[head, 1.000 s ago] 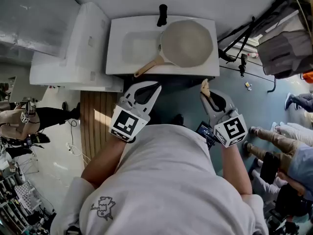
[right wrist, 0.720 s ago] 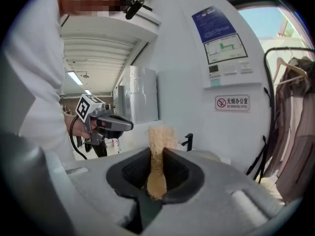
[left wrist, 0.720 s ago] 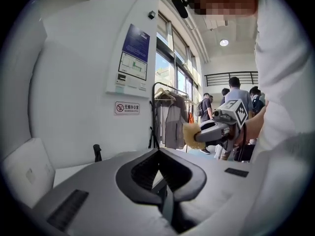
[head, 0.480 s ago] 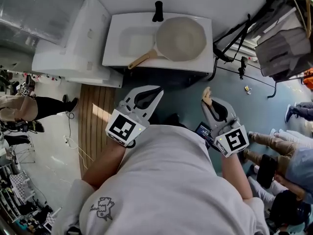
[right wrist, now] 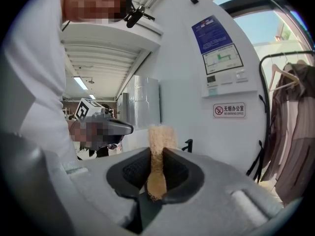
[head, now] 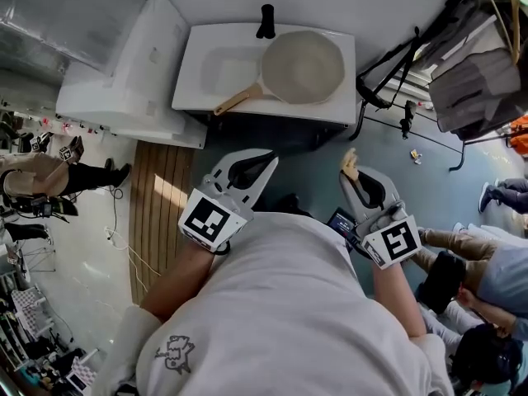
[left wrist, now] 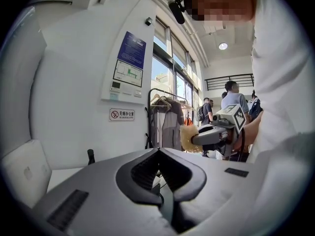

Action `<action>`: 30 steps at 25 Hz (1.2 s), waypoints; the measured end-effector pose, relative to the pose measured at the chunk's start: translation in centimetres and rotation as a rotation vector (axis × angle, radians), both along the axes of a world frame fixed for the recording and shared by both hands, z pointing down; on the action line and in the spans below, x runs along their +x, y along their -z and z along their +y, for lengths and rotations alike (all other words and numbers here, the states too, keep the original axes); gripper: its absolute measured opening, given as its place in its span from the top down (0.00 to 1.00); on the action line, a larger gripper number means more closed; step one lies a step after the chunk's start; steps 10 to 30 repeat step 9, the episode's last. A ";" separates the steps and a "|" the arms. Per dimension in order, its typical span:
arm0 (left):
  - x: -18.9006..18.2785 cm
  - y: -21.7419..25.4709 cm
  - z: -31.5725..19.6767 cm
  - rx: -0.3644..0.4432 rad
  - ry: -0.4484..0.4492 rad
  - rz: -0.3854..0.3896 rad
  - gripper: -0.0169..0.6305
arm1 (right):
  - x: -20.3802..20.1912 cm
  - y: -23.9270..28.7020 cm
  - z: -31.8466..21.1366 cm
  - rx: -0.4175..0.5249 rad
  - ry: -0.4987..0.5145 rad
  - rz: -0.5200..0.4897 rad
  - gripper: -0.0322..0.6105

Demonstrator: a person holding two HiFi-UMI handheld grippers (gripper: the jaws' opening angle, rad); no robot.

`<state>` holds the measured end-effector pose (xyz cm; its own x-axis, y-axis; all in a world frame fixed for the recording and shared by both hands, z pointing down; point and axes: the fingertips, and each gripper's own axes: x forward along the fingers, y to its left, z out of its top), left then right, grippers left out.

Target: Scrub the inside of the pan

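Operator: white short-sleeve tee (head: 280, 304), small dark doodle print (head: 176, 351) on it. The left gripper (head: 269, 157) and right gripper (head: 350, 170) have pale grey shells and black jaw liners. Each carries a black-on-white marker cube (head: 206, 219).

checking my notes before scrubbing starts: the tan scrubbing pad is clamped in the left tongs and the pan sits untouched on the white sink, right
One thing is wrong: the scrubbing pad is clamped in the right tongs, not the left. The right gripper view shows it pinched between them, while the left tongs are shut on nothing. The pan does sit untouched on the white sink.
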<state>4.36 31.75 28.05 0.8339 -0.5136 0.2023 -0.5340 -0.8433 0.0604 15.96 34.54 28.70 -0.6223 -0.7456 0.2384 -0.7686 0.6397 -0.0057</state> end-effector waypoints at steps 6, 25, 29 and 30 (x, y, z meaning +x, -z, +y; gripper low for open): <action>1.1 0.4 0.5 0.007 -0.010 0.017 0.97 | 0.5 0.8 0.5 0.014 -0.007 -0.001 0.87; 1.5 0.4 0.5 0.002 -0.011 0.019 0.97 | 0.9 0.9 0.6 0.020 -0.010 0.003 0.87; 1.5 0.4 0.5 0.002 -0.011 0.019 0.97 | 0.9 0.9 0.6 0.020 -0.010 0.003 0.87; 1.5 0.4 0.5 0.002 -0.011 0.019 0.97 | 0.9 0.9 0.6 0.020 -0.010 0.003 0.87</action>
